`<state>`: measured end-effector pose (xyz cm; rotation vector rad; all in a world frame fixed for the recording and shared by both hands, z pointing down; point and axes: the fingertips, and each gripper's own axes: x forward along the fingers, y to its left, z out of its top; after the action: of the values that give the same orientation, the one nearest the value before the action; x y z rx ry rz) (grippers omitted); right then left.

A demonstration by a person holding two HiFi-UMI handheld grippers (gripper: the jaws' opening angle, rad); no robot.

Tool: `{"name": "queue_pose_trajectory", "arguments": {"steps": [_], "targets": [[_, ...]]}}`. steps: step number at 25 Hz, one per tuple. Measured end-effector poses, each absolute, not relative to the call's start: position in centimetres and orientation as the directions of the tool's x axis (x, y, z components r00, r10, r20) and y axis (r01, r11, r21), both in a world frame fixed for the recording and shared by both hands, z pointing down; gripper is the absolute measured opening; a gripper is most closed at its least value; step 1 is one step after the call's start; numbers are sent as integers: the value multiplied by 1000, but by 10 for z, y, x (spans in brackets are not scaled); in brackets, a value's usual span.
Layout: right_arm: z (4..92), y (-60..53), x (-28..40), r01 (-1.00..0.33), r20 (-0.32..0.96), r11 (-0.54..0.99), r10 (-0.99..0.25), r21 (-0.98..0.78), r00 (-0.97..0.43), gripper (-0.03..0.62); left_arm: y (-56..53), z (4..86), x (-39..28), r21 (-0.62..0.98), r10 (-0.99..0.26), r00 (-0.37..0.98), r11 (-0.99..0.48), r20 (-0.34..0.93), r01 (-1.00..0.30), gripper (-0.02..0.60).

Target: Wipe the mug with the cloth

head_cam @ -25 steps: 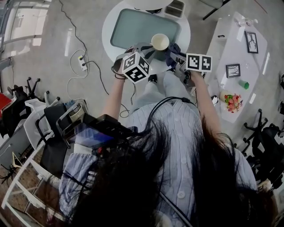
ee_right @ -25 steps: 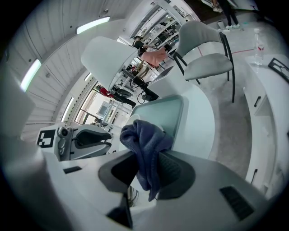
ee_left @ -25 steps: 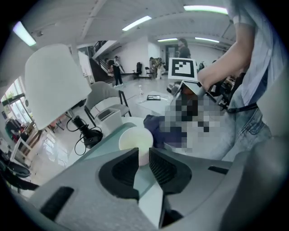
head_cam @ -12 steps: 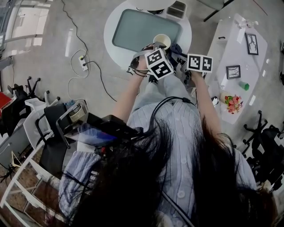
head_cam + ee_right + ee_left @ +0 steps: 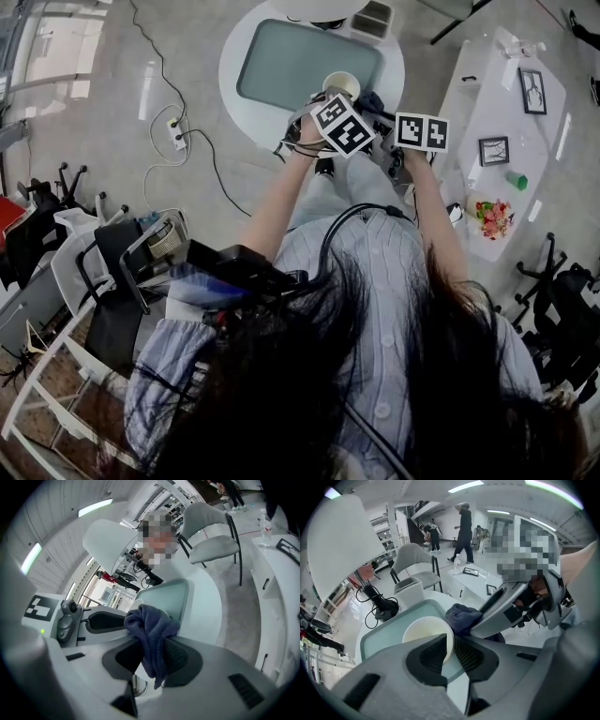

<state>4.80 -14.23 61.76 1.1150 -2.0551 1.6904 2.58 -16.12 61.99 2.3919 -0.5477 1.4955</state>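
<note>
Clamping the left gripper [image 5: 449, 648] on the rim of the mug [image 5: 421, 632] over the green mat [image 5: 291, 61], we noted the right gripper [image 5: 152, 654] pinching the blue cloth [image 5: 151, 625] just beside the mug.

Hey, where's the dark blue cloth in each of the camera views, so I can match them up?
Head view: cloth at top centre, just right of the mug.
Left gripper view: cloth at centre, right beside the mug's rim.
Right gripper view: cloth at centre, hanging from the right gripper.
Shared landmark: the grey-green tray on the round white table.
</note>
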Motion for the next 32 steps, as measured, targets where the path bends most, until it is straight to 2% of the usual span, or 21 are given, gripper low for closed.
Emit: {"name": "queue_pose_trajectory", "arguments": {"steps": [6, 15, 28, 30, 32], "targets": [[617, -144, 50, -687, 622, 36, -392, -725, -678, 117, -155, 630, 20, -63, -177, 340, -944, 924, -323, 54], [614, -144, 55, -690, 619, 61, -390, -722, -682, 117, -134, 629, 12, -27, -50, 345, -997, 937, -72, 41], [612, -156, 47, -719, 644, 127, -360, -684, -676, 117, -124, 630, -14, -31, 59, 285, -952, 957, 303, 41], [612, -157, 45, -721, 645, 132, -359, -680, -675, 117, -124, 629, -16, -34, 62, 287, -947, 956, 320, 41], [613, -157, 45, -722, 646, 131, -359, -679, -674, 117, -126, 629, -15, -35, 50, 296, -961, 954, 275, 41]]}}
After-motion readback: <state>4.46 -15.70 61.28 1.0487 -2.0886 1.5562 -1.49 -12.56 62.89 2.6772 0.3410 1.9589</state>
